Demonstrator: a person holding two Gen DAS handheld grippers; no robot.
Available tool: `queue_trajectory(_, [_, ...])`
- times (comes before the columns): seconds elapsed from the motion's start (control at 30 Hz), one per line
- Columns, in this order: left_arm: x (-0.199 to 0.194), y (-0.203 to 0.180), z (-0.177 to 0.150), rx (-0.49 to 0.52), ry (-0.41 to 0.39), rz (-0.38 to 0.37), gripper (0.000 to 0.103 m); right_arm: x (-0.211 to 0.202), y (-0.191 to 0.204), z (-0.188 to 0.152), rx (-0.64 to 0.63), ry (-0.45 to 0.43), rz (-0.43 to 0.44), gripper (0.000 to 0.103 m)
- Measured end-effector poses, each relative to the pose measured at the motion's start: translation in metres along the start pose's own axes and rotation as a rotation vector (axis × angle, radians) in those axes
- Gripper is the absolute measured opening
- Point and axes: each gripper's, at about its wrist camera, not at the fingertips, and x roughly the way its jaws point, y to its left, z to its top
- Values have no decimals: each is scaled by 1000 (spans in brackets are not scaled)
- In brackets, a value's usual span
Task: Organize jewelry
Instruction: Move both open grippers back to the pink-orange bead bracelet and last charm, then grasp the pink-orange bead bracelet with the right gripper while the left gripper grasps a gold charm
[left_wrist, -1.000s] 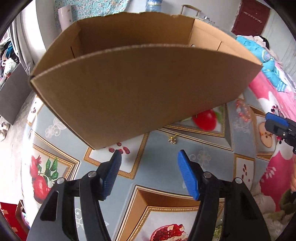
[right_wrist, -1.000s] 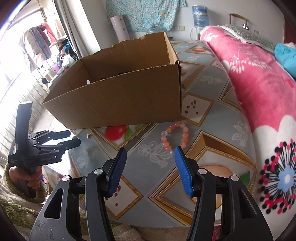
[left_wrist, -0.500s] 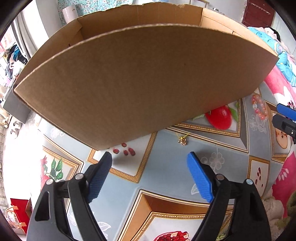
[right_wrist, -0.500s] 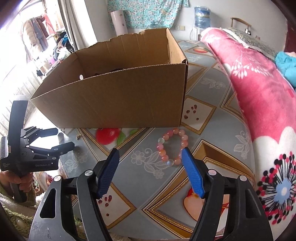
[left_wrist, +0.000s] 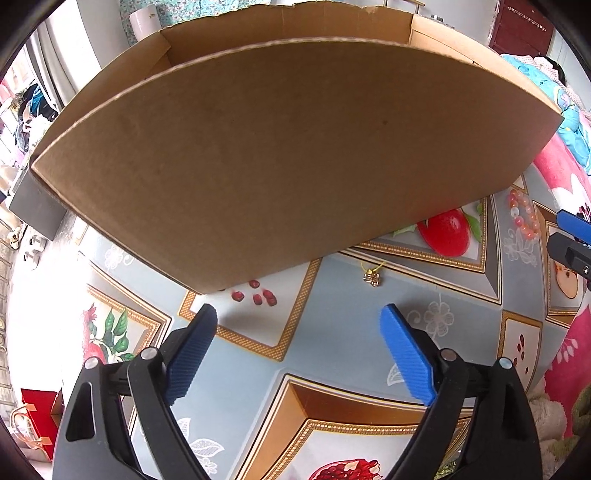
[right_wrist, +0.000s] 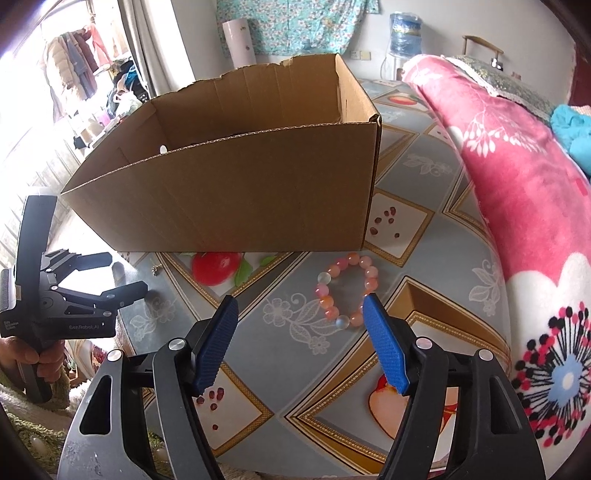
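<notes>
Two hand-held grippers hover over a bench (right_wrist: 424, 236) covered in a fruit-patterned cloth, in front of an open cardboard box (right_wrist: 236, 192). The right hand-held gripper (right_wrist: 299, 325) stands with its jaws well apart and empty; a pink beaded bracelet (right_wrist: 345, 290) lies flat on the cloth just beyond its fingertips, at about one o'clock, touching the tip of the right-side finger in this view. The left hand-held gripper (left_wrist: 299, 332), jaws just opened wide and nothing between them, points down at the cloth, where a small gold trinket (left_wrist: 373, 277) on a yellow thread lies at one o'clock, apart from the blue pads (left_wrist: 404, 354). The bracelet is a ring with no long axis. Each piece sits nearest its own gripper: bracelet to the right, trinket to the left.
</notes>
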Motion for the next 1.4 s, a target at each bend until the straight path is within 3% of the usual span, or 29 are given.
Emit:
queue_trajectory(0.27, [3,5,-2,11,-17,4,89,2,-2,-1,8,0,2,67])
queue_trajectory(0.47, [-11,4,-11,45,-160,-107,86,2,-6,-1,17,-8,-2,67])
queue_trajectory(0.57, [-13,-1,-12,67,-193,-160,70,2,-9,-1,29,-13,2,67])
queue_trajectory(0.7, [-5,-3,-9,76,-180,-198,38,4,-12,-1,35,-11,9,67])
queue_trajectory(0.83, [-2,-5,-8,108,-191,-166,19,5,-17,0,36,-9,10,67])
queue_trajectory(1.17, [-4,-28,-9,239,-222,-79,4,9,-23,2,44,-5,8,65])
queue_trajectory(1.4, [-5,-28,-9,246,-238,-82,3,12,-19,5,22,6,17,52])
